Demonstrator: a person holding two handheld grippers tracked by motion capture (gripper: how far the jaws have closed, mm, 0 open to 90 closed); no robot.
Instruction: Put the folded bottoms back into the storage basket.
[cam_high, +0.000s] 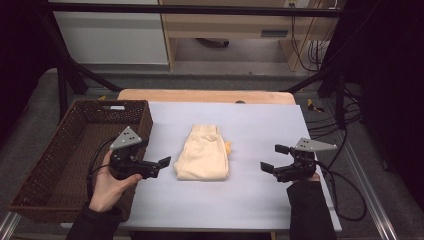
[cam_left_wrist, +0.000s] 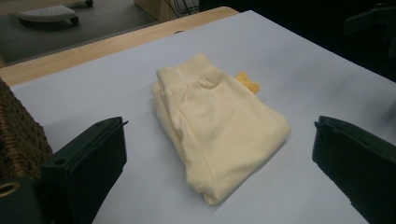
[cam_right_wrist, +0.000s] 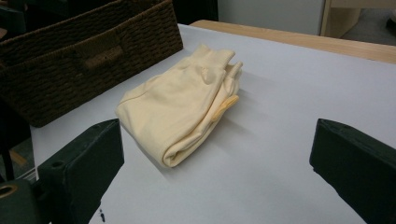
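Left claw (cam_high: 161, 165) and right claw (cam_high: 274, 158) gape wide, empty, flanking the folded garment (cam_high: 204, 154), its underside hidden.

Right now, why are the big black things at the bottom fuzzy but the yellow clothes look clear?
In the left gripper view the folded yellow garment is sharp while the near jaws blur, too close to the camera. Same in the right gripper view, where the garment casts a soft shadow on the white sheet. The high view is dim, dark at its edges.
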